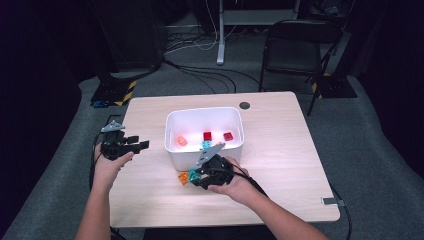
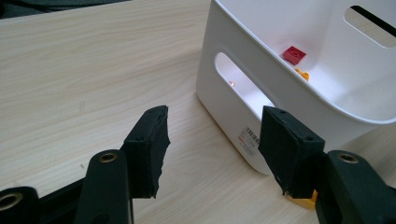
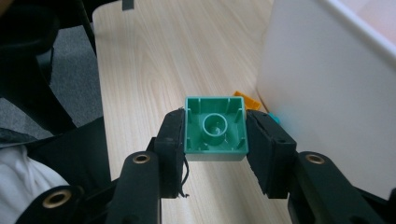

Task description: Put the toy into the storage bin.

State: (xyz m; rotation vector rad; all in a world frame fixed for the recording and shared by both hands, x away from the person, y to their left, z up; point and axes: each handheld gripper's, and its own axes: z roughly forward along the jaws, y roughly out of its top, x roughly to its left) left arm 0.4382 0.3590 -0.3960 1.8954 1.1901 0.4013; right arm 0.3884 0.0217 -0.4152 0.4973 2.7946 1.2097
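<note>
A white bin [image 1: 170, 146] stands in the middle of the table and holds two red bricks [image 1: 207, 135], an orange-pink brick [image 1: 181, 141] and a teal one [image 1: 205, 144]. Just in front of the bin, my right gripper [image 3: 215, 116] is shut on a teal brick [image 3: 215, 135], whose hollow underside faces the camera; it hangs above the table. An orange brick [image 3: 247, 100] lies on the wood beside the bin wall [image 3: 327, 93]. Left of the bin, my left gripper [image 2: 212, 135] is open with nothing between its pads. It points at the bin's handle slot [image 2: 243, 84].
The wooden table [image 1: 280, 165] has bare surface to the right and front of the bin. A round cable hole [image 1: 244, 105] sits near the far edge. A black folding chair [image 1: 295, 50] and floor cables lie beyond the table.
</note>
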